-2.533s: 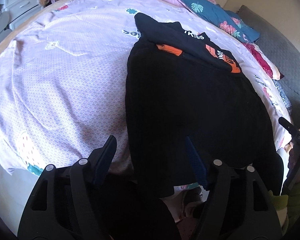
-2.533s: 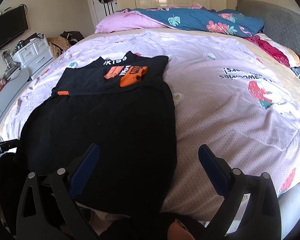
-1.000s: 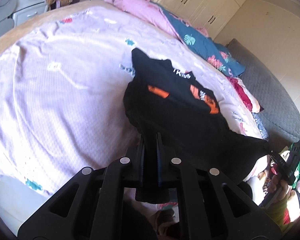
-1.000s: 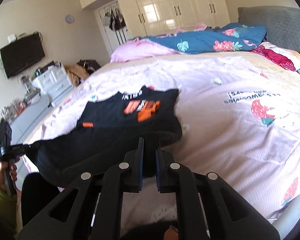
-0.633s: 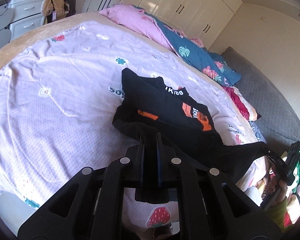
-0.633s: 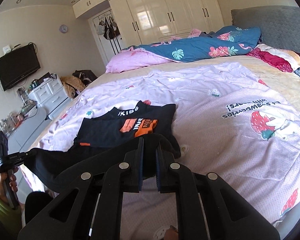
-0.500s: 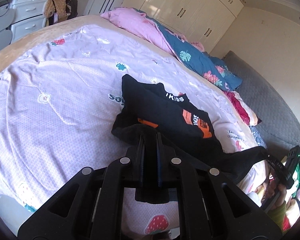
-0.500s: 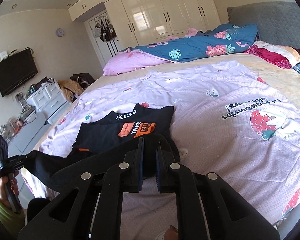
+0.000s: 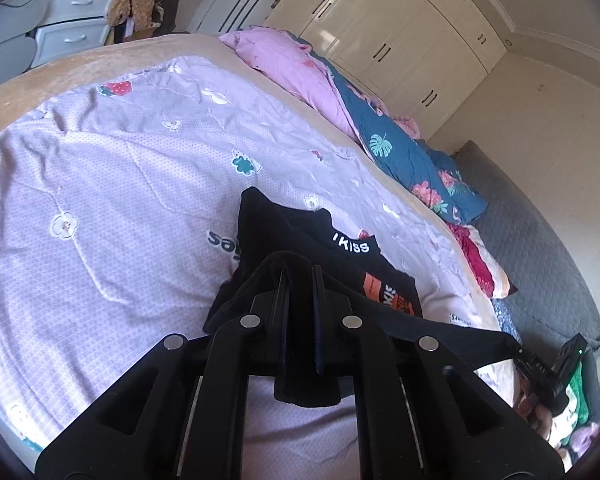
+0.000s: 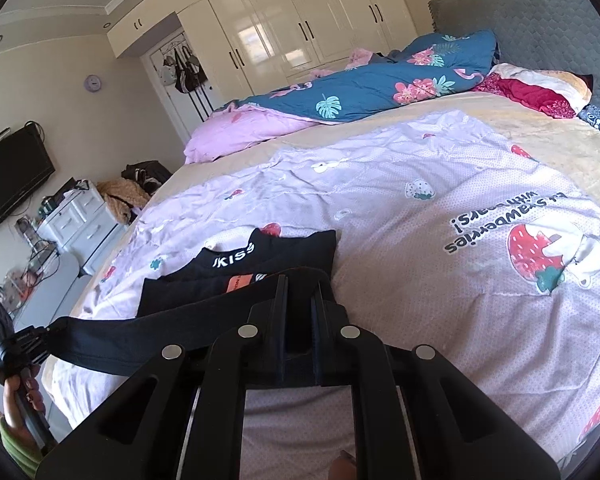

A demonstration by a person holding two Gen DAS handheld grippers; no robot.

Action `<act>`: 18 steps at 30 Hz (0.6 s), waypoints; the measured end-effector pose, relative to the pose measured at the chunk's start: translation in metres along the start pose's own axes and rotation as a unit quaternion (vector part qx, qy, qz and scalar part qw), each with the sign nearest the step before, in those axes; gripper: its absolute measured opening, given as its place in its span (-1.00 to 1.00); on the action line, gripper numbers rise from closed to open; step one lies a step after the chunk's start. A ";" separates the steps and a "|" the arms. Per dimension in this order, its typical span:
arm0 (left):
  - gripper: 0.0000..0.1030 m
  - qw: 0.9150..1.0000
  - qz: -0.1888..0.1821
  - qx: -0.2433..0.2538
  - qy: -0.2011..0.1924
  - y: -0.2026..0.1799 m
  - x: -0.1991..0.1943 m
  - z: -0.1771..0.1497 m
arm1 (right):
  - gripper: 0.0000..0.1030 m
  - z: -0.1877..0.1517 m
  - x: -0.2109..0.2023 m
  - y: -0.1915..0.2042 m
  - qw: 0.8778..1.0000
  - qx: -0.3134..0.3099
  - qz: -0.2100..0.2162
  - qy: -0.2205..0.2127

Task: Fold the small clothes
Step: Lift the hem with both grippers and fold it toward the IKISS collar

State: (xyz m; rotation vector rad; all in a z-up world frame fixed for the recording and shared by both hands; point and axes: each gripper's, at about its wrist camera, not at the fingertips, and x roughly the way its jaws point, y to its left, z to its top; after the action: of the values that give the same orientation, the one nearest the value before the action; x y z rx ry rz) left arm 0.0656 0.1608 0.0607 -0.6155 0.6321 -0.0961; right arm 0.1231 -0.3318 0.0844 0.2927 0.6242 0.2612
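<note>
Holding the hem of the black shirt (image 9: 276, 236) taut above the lilac bedspread (image 9: 100, 184), we have the left gripper (image 9: 300, 280) and right gripper (image 10: 298, 284) each clamped on a corner. Uneven lowering could skew the fold, we judge; there is open sheet to the right, the bed edge nearer on the left.
</note>
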 end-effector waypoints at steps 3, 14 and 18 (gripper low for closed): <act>-0.94 1.000 0.000 -0.010 -0.001 0.000 0.010 0.007 | -0.83 0.008 0.007 0.004 1.000 0.002 -0.005 -0.004; -0.94 0.999 0.033 -0.019 -0.009 0.012 0.050 0.026 | -0.83 0.036 0.051 0.007 0.999 0.039 -0.030 -0.010; -0.94 0.999 0.050 -0.011 -0.010 0.018 0.063 0.030 | -0.83 0.039 0.071 0.014 0.998 0.031 -0.046 -0.012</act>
State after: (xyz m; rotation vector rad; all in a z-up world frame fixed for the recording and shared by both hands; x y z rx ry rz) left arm 0.1326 0.1742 0.0363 -0.6048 0.6452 0.0114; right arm 0.2004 -0.3033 0.0816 0.3264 0.6215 0.1504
